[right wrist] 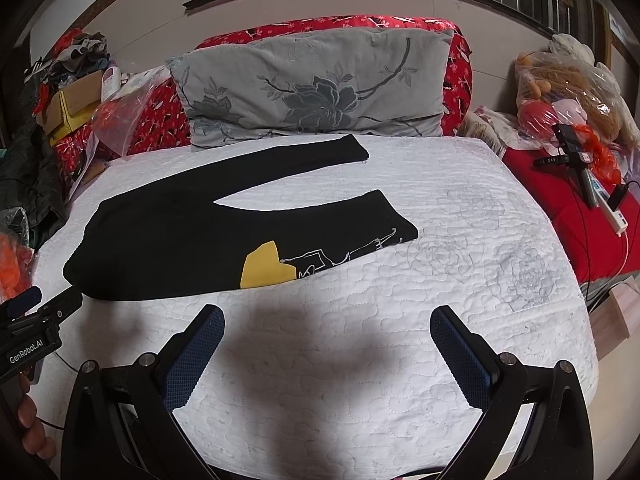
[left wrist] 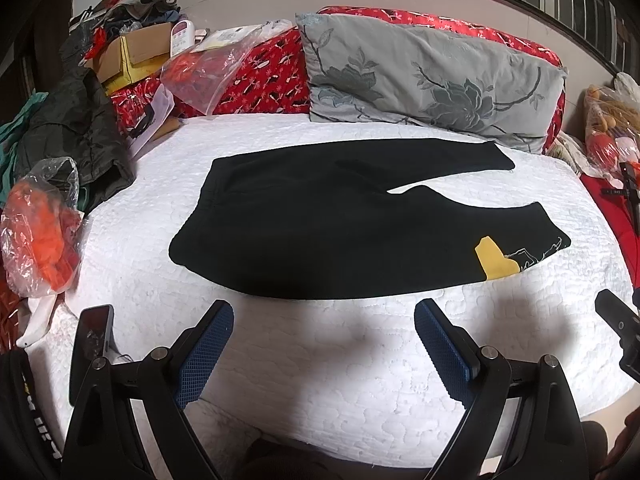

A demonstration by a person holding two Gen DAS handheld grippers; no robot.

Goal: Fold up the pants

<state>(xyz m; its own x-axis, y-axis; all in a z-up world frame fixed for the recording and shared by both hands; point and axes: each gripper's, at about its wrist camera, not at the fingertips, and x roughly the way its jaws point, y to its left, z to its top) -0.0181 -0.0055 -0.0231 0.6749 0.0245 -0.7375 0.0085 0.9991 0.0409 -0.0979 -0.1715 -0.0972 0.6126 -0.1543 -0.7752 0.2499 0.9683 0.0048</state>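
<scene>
L gripper (left wrist: 324, 320) & R gripper (right wrist: 327, 322) — jaws wide apart, empty.

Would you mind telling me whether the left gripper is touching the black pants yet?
Apart. The left wrist view shows the open left gripper short of the black pants, with a strip of white quilt between its fingertips and the near hem.

Phone (left wrist: 94, 344) lower end hidden behind left gripper arm (screen unreadable).
</scene>
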